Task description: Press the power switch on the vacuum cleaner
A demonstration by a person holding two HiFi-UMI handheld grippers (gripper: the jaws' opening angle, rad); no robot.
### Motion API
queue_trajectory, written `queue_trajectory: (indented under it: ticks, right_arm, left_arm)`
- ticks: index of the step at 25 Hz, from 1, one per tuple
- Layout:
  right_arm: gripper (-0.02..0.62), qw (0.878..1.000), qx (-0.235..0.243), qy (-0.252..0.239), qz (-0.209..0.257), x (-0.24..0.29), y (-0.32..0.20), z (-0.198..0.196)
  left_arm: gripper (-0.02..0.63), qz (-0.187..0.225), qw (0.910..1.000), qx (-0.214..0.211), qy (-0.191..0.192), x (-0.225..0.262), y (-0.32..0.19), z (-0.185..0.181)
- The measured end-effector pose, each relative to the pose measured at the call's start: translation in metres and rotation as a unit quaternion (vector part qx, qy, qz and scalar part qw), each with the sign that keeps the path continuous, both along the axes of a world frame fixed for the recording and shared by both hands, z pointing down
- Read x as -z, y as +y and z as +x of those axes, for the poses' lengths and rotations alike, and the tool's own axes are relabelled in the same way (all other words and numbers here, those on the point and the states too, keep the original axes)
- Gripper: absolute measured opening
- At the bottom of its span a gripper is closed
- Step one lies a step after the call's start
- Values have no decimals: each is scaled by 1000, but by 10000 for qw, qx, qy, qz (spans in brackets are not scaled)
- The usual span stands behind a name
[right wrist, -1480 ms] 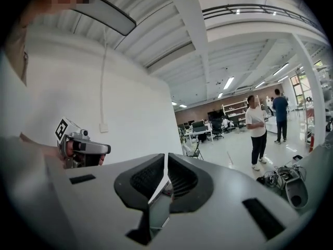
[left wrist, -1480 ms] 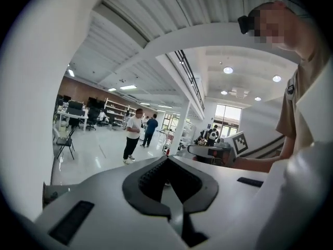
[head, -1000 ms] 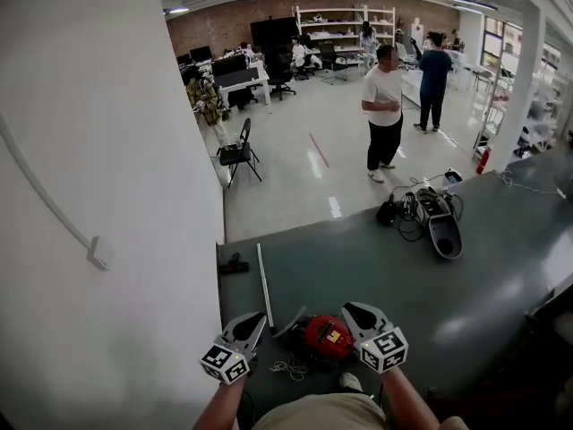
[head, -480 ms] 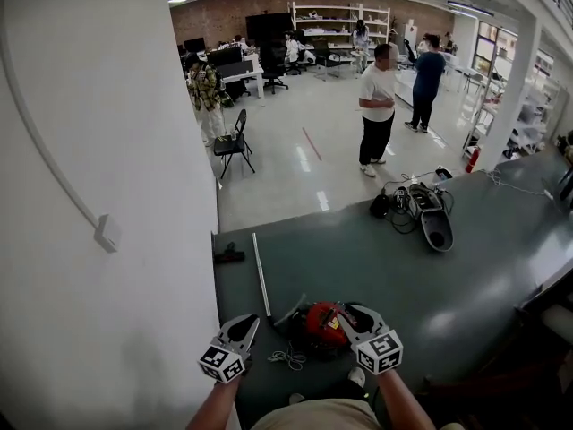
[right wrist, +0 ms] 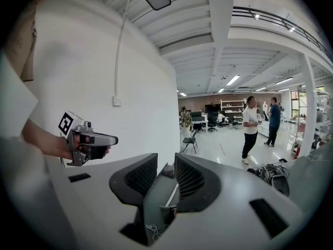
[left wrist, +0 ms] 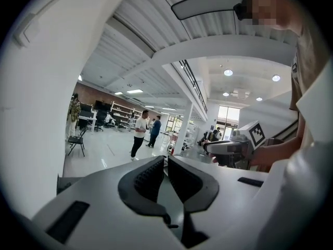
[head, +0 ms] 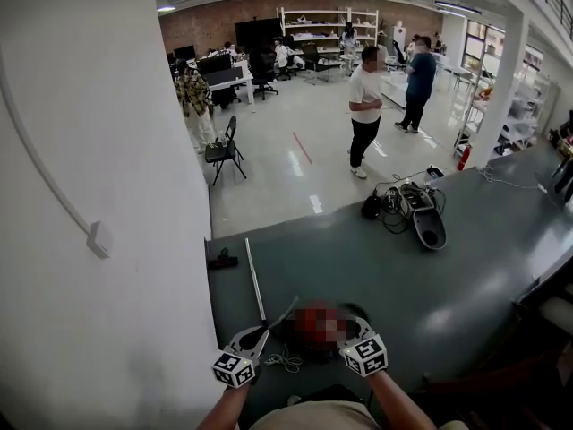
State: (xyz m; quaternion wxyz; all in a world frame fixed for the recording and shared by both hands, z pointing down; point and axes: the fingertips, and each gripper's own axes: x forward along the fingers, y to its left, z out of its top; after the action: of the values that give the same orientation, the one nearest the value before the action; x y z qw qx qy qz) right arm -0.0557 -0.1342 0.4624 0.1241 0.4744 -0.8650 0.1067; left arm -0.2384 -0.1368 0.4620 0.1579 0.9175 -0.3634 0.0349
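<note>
Both arms reach forward and down, held close together. The left gripper (head: 261,333) has its jaws almost together and holds nothing. The right gripper (head: 352,322) has its jaws a little apart and empty. The vacuum cleaner (head: 309,348) sits on the floor between both grippers.

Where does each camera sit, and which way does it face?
Head view: on the person's head, tilted down at the green surface; forearms, left gripper, right gripper show.
Left gripper view: on that gripper, facing the hall; own jaws, right gripper show.
Right gripper view: on that gripper, facing the hall; own jaws, left gripper show.
All share the white-shirted person.
</note>
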Motion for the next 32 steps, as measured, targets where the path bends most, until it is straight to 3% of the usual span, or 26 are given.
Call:
queue_trajectory:
  ticks: [6, 18, 25, 27, 32]
  right_arm:
    - [91, 9999, -44, 14, -95, -16, 4, 28]
    - [78, 9990, -327, 152, -249, -40, 1, 84]
    - [58, 9979, -517, 272, -279, -55, -2, 107]
    - [14, 9978, -527, 369, -183, -54, -1, 107]
    - [8, 9979, -456, 461, -41, -51, 7, 100]
  left_arm:
    - [12, -262, 9992, -196, -222, -24, -4, 46]
    - [12, -623, 9968, -458, -214, -50, -11, 113]
    - [12, -706, 9956, -549, -275, -58, -10, 129]
    - [12, -739, 9949, -611, -296, -59, -9, 131]
    - [12, -773, 9942, -684, -311, -58, -5, 133]
